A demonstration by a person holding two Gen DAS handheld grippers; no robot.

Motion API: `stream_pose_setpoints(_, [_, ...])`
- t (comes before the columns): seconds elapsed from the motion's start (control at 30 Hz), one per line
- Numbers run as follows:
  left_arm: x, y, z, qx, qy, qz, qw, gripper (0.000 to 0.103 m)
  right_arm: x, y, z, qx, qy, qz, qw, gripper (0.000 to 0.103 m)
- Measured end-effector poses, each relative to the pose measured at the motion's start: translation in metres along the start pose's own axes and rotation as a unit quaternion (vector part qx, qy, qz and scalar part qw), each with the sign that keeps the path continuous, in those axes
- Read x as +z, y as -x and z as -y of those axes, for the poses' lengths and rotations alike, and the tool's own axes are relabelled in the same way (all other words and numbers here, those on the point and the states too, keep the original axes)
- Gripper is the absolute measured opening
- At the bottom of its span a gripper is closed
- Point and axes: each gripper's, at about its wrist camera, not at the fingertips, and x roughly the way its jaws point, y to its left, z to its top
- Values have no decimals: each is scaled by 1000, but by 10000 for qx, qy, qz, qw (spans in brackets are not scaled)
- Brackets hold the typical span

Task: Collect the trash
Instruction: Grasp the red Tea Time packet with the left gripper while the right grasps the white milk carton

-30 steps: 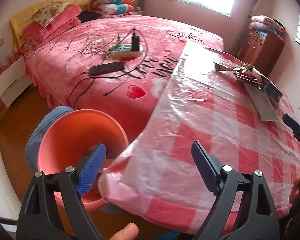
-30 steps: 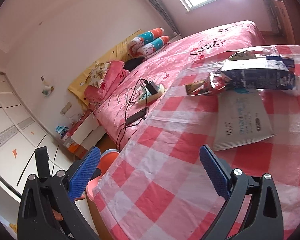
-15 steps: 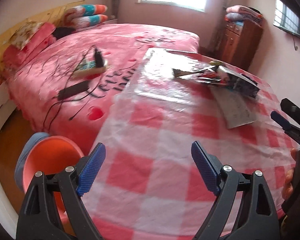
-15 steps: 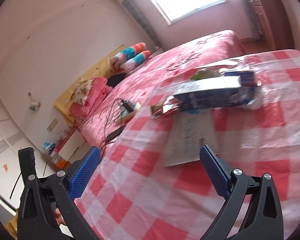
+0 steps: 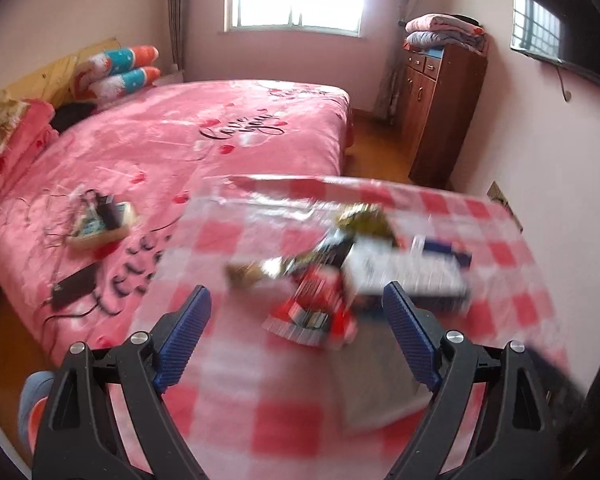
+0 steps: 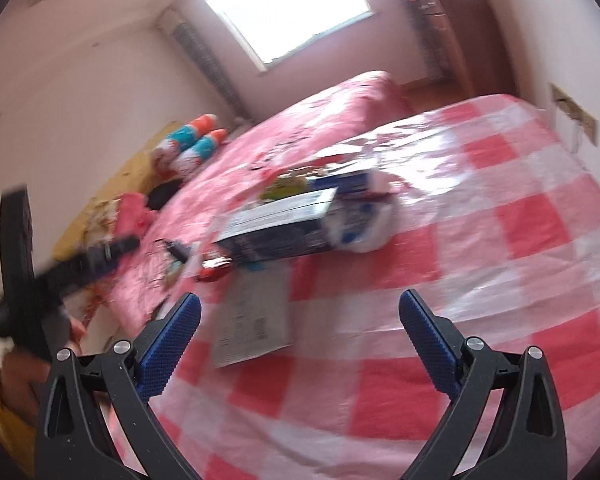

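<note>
A heap of trash lies on the red-and-white checked tablecloth (image 5: 236,400): a red snack wrapper (image 5: 312,308), a dark blue-and-white carton (image 5: 412,276) and a gold-green wrapper (image 5: 364,218). A flat paper sheet (image 5: 380,396) lies in front of the heap. My left gripper (image 5: 296,332) is open and empty, just short of the red wrapper. In the right wrist view the carton (image 6: 280,228) and the paper sheet (image 6: 256,320) lie ahead of my right gripper (image 6: 300,332), which is open and empty. Both views are motion-blurred.
A bed with a pink cover (image 5: 180,148) stands left of the table, with a power strip (image 5: 100,224) and a black device (image 5: 74,288) on cables. A wooden cabinet (image 5: 436,108) stands at the far right wall. The orange bin's edge (image 5: 34,412) shows low left.
Both grippers have moved forward over the table toward the heap of trash, which now looks closer. The orange bin has slid almost out of the left wrist view. Both jaws stay open.
</note>
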Motion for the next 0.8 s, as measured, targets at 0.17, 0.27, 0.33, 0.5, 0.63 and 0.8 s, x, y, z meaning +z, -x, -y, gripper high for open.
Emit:
stream_pose_setpoints(0.17, [51,-70,22,-266,381,-430,9980,88,7,7,26,-57,-399,152,9991,98])
stream_pose_setpoints(0.27, [71,-114,28,-399,698,-792,9936,88,12,12,36,-104,-522,229,9983,98])
stream_pose_setpoints(0.33, [80,-140,33,-331,763,-1019,9913,88,14,14,41,-116,-580,253,9979,98])
stream_pose_setpoints(0.5, [87,-189,36,-241,1002,-1488,9835,88,14,13,47,-42,-693,192,9974,98])
stream_pose_setpoints(0.63, [85,-211,34,-206,1095,-1790,9775,86,13,13,46,-1,-709,138,9974,98])
stream_pose_setpoints(0.8, [79,-225,28,-266,1274,-2029,9705,81,12,7,48,4,-746,18,9972,98])
